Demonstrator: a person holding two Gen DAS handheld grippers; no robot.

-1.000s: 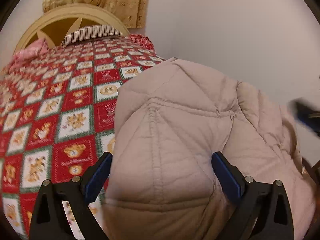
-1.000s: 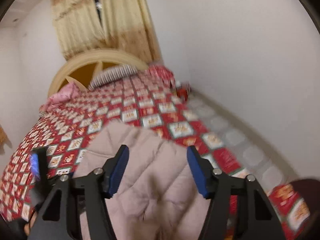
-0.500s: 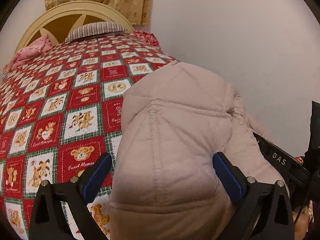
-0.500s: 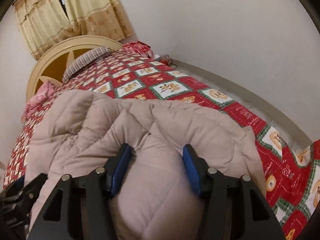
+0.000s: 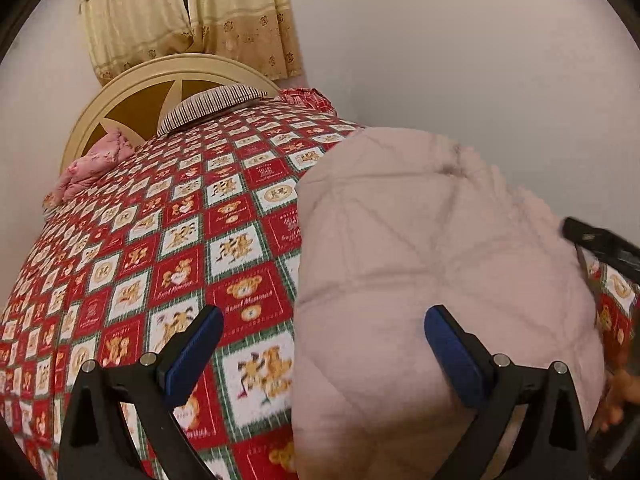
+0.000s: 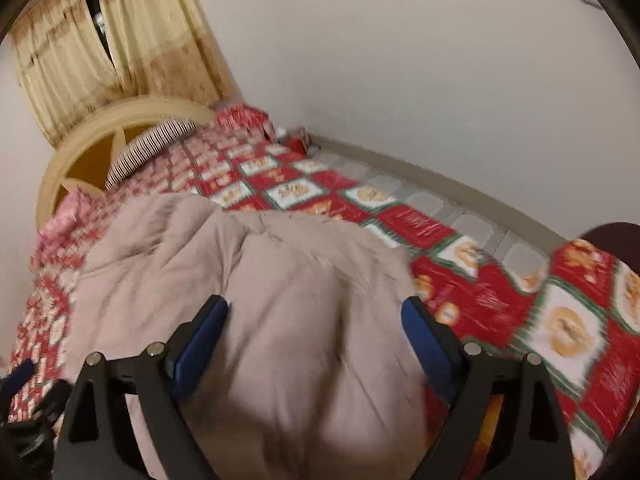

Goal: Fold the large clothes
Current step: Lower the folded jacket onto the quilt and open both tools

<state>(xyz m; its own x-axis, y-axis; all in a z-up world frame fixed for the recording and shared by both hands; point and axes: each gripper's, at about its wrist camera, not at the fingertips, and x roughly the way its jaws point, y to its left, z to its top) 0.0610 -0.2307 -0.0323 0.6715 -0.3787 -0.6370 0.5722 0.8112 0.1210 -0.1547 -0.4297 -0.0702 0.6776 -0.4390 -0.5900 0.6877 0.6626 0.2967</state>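
Observation:
A puffy beige quilted jacket lies folded over on the red bear-patterned bedspread. My left gripper is open at the jacket's near left edge. Its left finger hangs over the bedspread and its right finger over the jacket. In the right wrist view the jacket spreads under my right gripper, whose jaws are opening. The fabric sits between the blue pads without being pressed. The right gripper's black body shows at the left wrist view's right edge.
A cream headboard, a striped pillow and a pink cloth are at the far end of the bed. Curtains hang behind. A wall runs along the bed's right side, with grey floor tiles between.
The right jaws went from pinching a jacket fold to standing wide apart above it. The left gripper shifted left, so the jacket's edge now lies between its fingers.

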